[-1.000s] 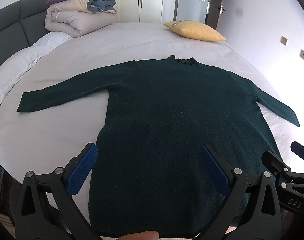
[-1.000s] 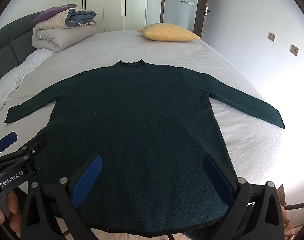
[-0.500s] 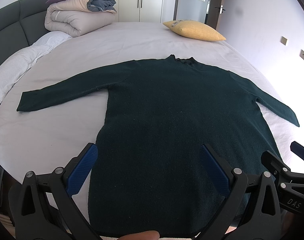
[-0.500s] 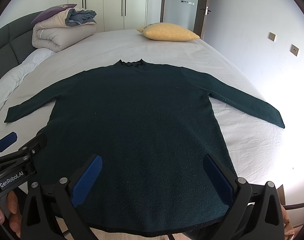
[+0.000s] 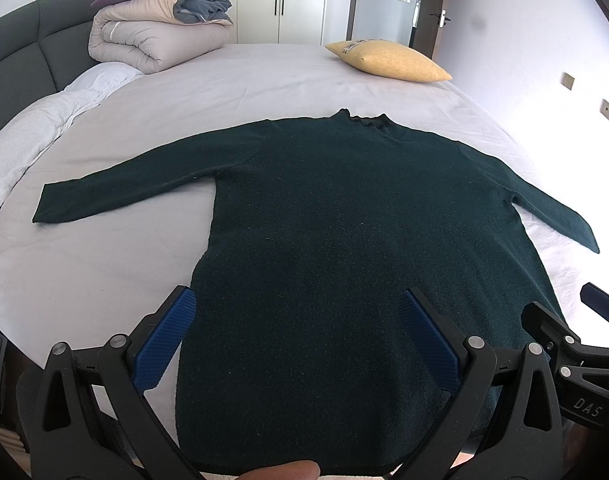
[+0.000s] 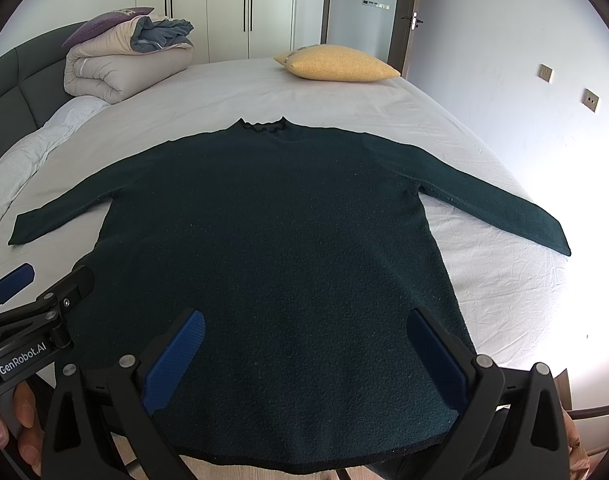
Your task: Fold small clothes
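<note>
Nothing has really changed over the last second: the dark green sweater (image 5: 344, 240) lies exactly as it did, spread flat on the bed (image 5: 264, 76), and neither gripper has shifted from its place near the hem. The sweater runs from the foot edge of the bed, where its hem just overhangs, up toward the middle, collar pointing at the far edge and the yellow cushion (image 5: 388, 62); one sleeve reaches toward the headboard side, where a folded duvet (image 5: 152, 40) sits in the far corner, and the other sleeve stretches toward the wall-side edge. The left gripper (image 5: 300, 332) hovers over the hem near the headboard-side seam, jaws spread wide and holding nothing, and the right gripper (image 6: 308, 348) hangs over the hem nearer the wall side, likewise released and empty. Each shows up at the margin of the other's view, so they sit just beside one another. To my eye this stillness means the laying-out is finished and the folding proper has not begun: no sleeve is turned in, no crease is made. I would judge the next move to be a reach for a sleeve or a side seam, and since the knit looks thick and soft, a pinch at the cuff would probably drag the whole sleeve along with it.
</note>
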